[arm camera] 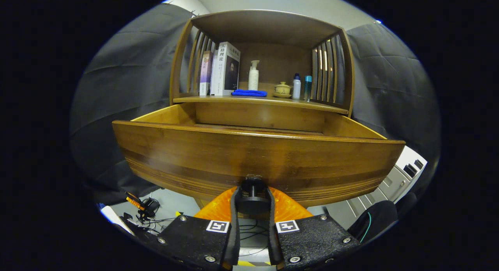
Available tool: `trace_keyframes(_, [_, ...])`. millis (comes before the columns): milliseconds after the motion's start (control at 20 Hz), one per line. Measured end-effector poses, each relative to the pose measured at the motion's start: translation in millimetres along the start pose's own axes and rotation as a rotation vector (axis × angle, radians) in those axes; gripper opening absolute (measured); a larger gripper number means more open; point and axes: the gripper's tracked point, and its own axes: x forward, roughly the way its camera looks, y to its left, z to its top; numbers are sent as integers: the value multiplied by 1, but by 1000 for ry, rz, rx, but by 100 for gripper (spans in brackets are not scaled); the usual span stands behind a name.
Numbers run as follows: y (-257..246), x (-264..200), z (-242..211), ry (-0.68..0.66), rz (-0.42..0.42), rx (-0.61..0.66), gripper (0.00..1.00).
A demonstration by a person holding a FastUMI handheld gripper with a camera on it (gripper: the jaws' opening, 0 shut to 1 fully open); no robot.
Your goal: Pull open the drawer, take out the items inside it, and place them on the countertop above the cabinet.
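Brown, banded wood made up the one drawer (257, 162), which stood pulled out from the cabinet (265, 29), its broad front curved and glossy with darker stripes low down. One dark round knob (252, 191) sat at the middle of that front, and the claw (252, 197) was clamped on it, one finger pressing each side. The drawer's inside was hidden behind its front; only the smooth inner walls showed. Above and behind it ran the bench (269, 103), a wooden shelf roofed over and closed at both ends by slatted sides. On it stood three books (220, 70) upright at the left end, the nearest one white with a dark cover. One blue cloth (249, 93), folded flat, lay just beside them. One white pump bottle (253, 75) rose behind the cloth. One small lidded cup (282, 89) sat on a saucer further right, near two slim bottles: a white bottle (296, 87) with a dark cap and a teal bottle (308, 87), side by side by the right slats. Below the drawer, cables (146, 212) lay tangled on a pale floor.
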Motion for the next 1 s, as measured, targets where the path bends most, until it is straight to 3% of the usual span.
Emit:
trace_keyframes(150, [2, -3, 0, 4, 3, 10, 30])
trace_keyframes(250, [5, -3, 0, -6, 12, 6, 35])
trace_keyframes(350, [13, -7, -5, 6, 73, -41, 42])
trace_keyframes(550, [26, -33, 21, -77, 190, -53, 95])
trace_keyframes(700, [31, -49, 69, -197, 223, 47, 96])
trace_keyframes(850, [14, -55, 113, -267, 181, 106, 96])
trace_keyframes(1000, [-2, -37, 133, -191, 126, 135, 95])
